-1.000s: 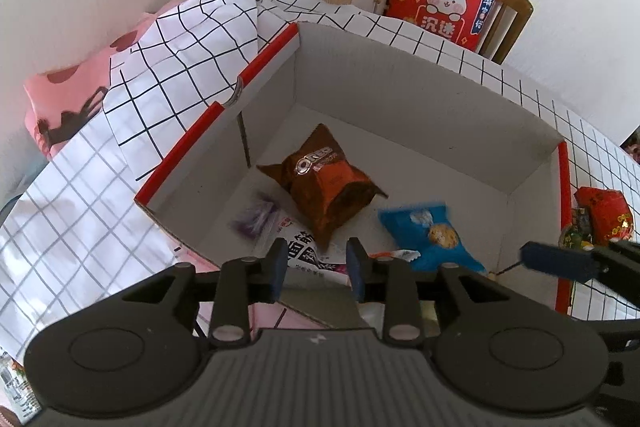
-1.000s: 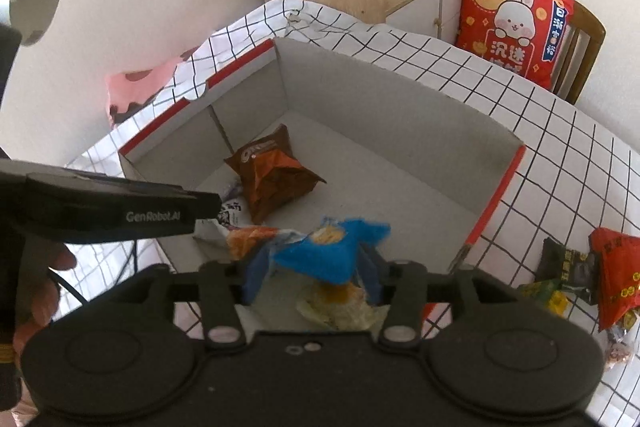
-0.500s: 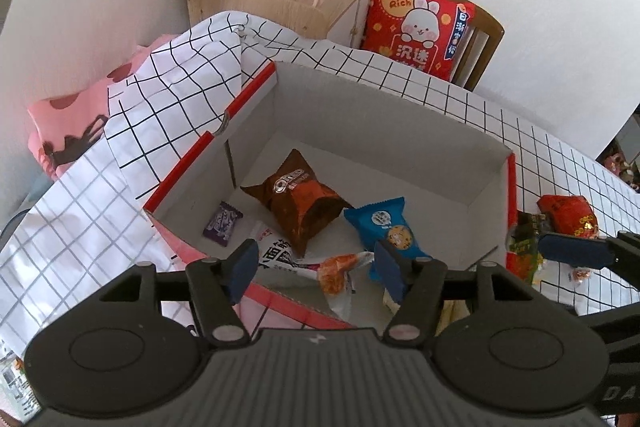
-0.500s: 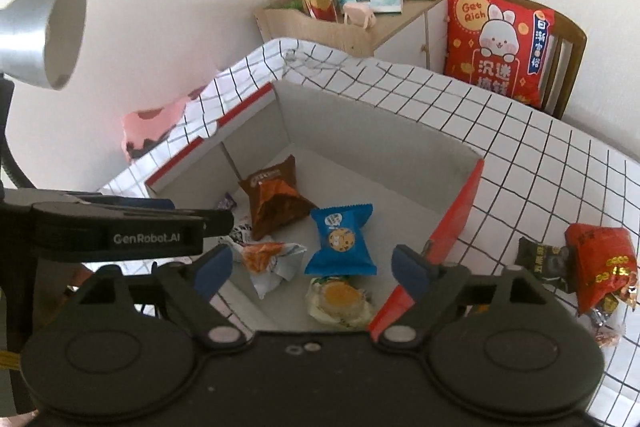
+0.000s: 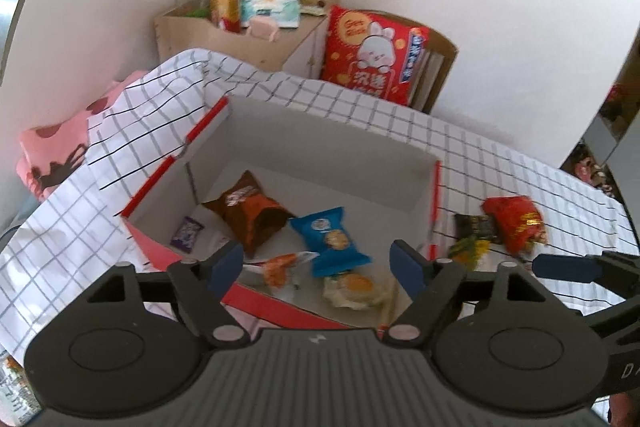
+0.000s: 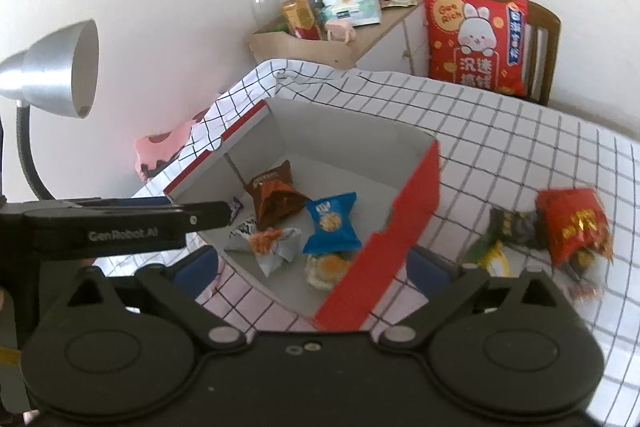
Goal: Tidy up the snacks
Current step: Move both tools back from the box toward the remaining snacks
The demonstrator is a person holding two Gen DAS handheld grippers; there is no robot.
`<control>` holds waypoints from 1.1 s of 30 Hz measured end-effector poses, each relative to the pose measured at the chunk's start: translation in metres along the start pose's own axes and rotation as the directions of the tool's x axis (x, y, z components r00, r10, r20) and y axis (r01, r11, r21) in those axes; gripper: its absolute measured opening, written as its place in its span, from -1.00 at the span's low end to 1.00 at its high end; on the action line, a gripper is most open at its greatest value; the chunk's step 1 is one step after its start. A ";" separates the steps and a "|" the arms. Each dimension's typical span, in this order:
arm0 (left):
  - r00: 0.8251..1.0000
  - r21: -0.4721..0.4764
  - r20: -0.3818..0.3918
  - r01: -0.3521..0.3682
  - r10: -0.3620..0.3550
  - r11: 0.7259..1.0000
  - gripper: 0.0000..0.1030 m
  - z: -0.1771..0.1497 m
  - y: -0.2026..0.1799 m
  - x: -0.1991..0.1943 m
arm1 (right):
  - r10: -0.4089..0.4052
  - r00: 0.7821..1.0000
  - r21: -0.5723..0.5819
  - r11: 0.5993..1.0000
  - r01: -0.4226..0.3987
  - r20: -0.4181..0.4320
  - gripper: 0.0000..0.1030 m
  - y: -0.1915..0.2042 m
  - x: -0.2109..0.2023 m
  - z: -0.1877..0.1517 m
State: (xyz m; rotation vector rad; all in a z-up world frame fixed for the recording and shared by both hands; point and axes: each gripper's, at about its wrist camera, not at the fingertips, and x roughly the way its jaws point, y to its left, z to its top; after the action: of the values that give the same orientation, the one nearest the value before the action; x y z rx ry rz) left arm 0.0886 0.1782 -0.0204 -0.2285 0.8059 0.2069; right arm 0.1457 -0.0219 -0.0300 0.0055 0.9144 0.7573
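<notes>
Both hand-held grippers, left (image 5: 318,263) and right (image 6: 312,269), have just been opening and are holding nothing. The crinkled red foil snack packet (image 6: 572,227) is lying outside the red-edged white cardboard box (image 6: 400,223), nearer the right one.

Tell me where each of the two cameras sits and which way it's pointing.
Left wrist: sits on the left tongs, looking down into the cardboard box on the checked cloth; its own open blue-padded jaws show, plus the right tongs' tip at the right edge.
Right wrist: sits on the right tongs, aimed down at the same box from further right; its wide-open jaws show, and the left tongs' body crosses on the left.
Shared: the box, blue snack packet, red packet outside, red rabbit cushion.
</notes>
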 end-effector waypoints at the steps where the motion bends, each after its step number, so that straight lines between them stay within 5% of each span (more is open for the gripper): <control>1: 1.000 0.005 0.005 0.007 -0.007 1.000 0.59 -0.001 -0.005 -0.002 | -0.002 1.000 0.010 1.000 0.002 0.004 0.99 -0.004 -0.005 -0.003; 11: 0.994 0.049 0.003 0.108 -0.109 0.993 0.69 -0.014 -0.062 -0.008 | -0.057 0.997 0.103 0.993 0.052 0.044 0.99 -0.056 -0.054 -0.033; 14: 0.991 0.060 -0.011 0.132 -0.132 0.989 0.98 -0.021 -0.080 -0.003 | -0.087 0.995 0.122 0.989 0.080 0.049 0.99 -0.072 -0.065 -0.043; 18: 0.989 0.098 -0.019 0.150 -0.149 0.984 1.00 -0.027 -0.106 0.003 | -0.143 0.988 0.132 0.982 0.134 0.057 0.99 -0.096 -0.076 -0.055; 33: 1.000 0.235 0.010 0.020 -0.023 0.972 1.00 -0.052 -0.181 0.049 | -0.286 0.958 0.146 0.949 0.281 0.017 0.98 -0.173 -0.075 -0.063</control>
State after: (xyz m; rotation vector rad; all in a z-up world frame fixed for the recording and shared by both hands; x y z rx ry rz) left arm 0.1343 -0.0044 -0.0690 -0.0122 0.8078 0.0906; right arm 0.1747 -0.2146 -0.0702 0.0138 0.9084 0.4221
